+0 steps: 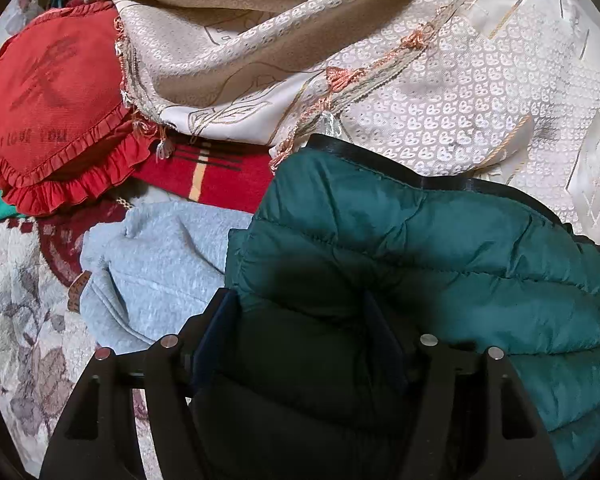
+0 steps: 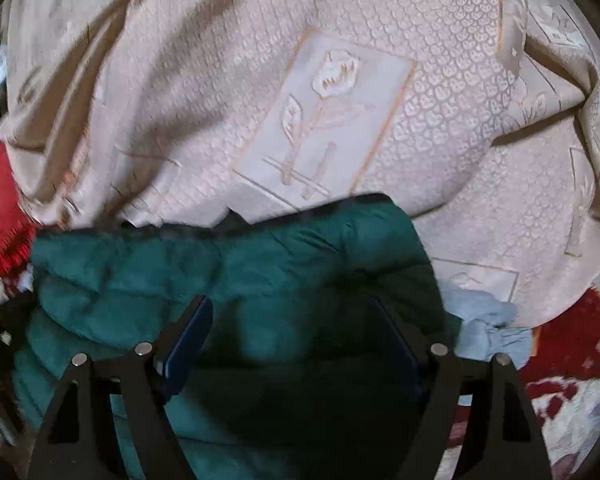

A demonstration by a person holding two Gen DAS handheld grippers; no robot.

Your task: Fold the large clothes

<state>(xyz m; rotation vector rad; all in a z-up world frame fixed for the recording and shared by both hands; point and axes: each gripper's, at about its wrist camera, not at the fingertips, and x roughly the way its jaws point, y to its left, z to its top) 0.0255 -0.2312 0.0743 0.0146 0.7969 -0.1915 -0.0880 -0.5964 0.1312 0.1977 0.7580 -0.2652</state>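
Note:
A dark green quilted puffer jacket (image 1: pixel 420 240) with a black trim edge lies bunched on a pile of textiles. In the left wrist view my left gripper (image 1: pixel 300 300) stands over its left end. Puffy fabric fills the gap between the fingers, and the right finger sinks into the quilting. The right wrist view is a little blurred. There the jacket (image 2: pixel 260 256) spreads across the lower half and my right gripper (image 2: pixel 292 304) stands wide over it. Fabric lies between its blue pads without being pinched.
A beige patterned bedspread (image 1: pixel 460 80) with a fringed edge is heaped behind the jacket (image 2: pixel 300 80). To the left are a red heart-shaped ruffled pillow (image 1: pixel 56 100), a red striped cloth (image 1: pixel 220 176) and a grey sweatshirt (image 1: pixel 160 256). A floral blanket (image 1: pixel 16 300) lies underneath.

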